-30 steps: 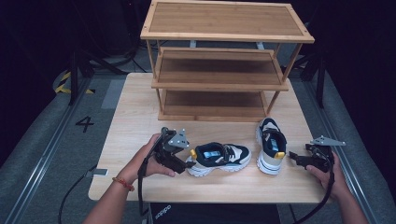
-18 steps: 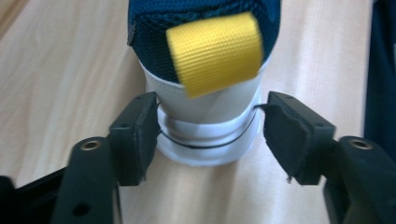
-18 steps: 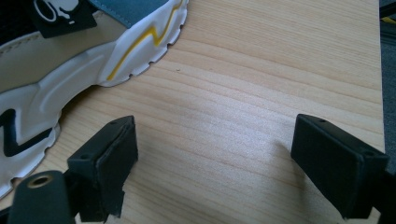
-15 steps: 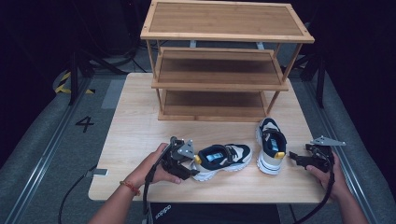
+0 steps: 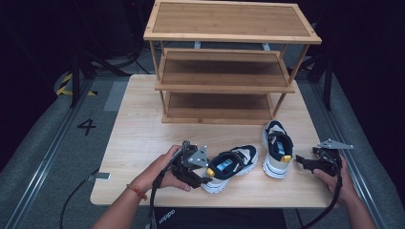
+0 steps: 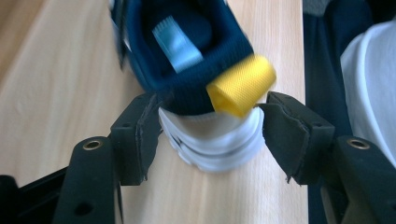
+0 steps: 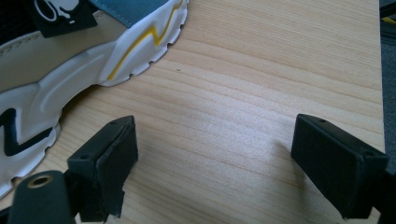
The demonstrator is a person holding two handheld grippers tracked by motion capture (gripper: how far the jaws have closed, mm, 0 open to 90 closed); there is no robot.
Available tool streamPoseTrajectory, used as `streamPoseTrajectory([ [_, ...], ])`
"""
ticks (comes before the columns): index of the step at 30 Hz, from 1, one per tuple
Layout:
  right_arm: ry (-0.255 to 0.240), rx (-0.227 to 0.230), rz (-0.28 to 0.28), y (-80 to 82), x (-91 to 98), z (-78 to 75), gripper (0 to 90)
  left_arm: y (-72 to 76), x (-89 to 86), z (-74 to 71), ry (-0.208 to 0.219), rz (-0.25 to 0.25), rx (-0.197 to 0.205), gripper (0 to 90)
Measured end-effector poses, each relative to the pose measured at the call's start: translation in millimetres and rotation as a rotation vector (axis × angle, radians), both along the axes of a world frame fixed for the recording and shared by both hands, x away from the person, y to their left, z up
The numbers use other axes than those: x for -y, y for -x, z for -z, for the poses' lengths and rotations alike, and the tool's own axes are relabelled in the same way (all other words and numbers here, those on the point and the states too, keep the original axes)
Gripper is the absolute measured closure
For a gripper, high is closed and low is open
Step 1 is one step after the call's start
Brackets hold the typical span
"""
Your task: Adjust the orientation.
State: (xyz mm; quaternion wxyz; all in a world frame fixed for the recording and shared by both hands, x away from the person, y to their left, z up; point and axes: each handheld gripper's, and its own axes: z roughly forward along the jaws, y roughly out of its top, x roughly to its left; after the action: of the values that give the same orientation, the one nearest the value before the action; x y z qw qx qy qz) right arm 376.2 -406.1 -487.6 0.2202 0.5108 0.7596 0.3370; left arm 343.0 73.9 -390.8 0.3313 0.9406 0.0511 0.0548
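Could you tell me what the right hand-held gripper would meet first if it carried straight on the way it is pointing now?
Most likely the right shoe. The right hand-held gripper points left across the table with its jaws open, and that shoe's white sole lies just ahead. Depth is unclear, so it might only graze the heel.

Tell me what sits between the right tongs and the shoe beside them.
Nothing: bare tabletop separates the open right tongs from the right shoe, clearest in the right gripper view.

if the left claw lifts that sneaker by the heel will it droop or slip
The left sneaker would likely hang toe-down, since the left claw flanks only its heel. The ribbed white sole probably offers decent grip. The padded collar looks soft, so it may squash.
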Motion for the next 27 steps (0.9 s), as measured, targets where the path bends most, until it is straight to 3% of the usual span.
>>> streamPoseTrajectory([
  [3,0.0,0.0,0.0,0.0,0.0,0.0,15.3,-1.7,4.9,-3.3,0.017,0.021,-0.005,33.2],
  [6,0.0,0.0,0.0,0.0,0.0,0.0,15.3,-5.5,19.3,-0.5,-0.028,0.108,-0.015,32.9],
  [10,0.003,0.001,-0.002,0.1,0.2,0.1,15.3,-6.3,28.2,1.5,-0.072,0.144,-0.019,39.0],
  [14,0.002,0.001,-0.002,0.4,0.3,0.1,15.3,3.7,38.0,3.4,-0.141,0.235,-0.036,49.3],
  [17,0.002,0.001,-0.002,0.4,0.3,0.1,15.3,6.1,41.2,3.9,-0.16,0.24,-0.035,52.7],
  [18,0.002,0.001,-0.002,0.4,0.3,0.1,15.3,5.1,45.2,4.4,-0.169,0.234,-0.052,53.7],
  [20,0.002,0.0,-0.002,0.4,0.3,0.1,15.3,3.5,47.8,4.3,-0.174,0.229,-0.046,53.4],
  [23,0.002,0.001,-0.002,0.4,0.3,0.1,15.3,-0.5,53.2,2.1,-0.181,0.212,-0.079,49.5],
  [25,0.002,0.0,-0.002,0.4,0.3,0.1,15.3,-1.0,58.1,2.4,-0.235,0.215,-0.074,52.3],
  [27,0.001,0.0,-0.002,0.4,0.3,0.1,15.3,-0.9,59.2,3.1,-0.248,0.234,-0.079,53.7],
])
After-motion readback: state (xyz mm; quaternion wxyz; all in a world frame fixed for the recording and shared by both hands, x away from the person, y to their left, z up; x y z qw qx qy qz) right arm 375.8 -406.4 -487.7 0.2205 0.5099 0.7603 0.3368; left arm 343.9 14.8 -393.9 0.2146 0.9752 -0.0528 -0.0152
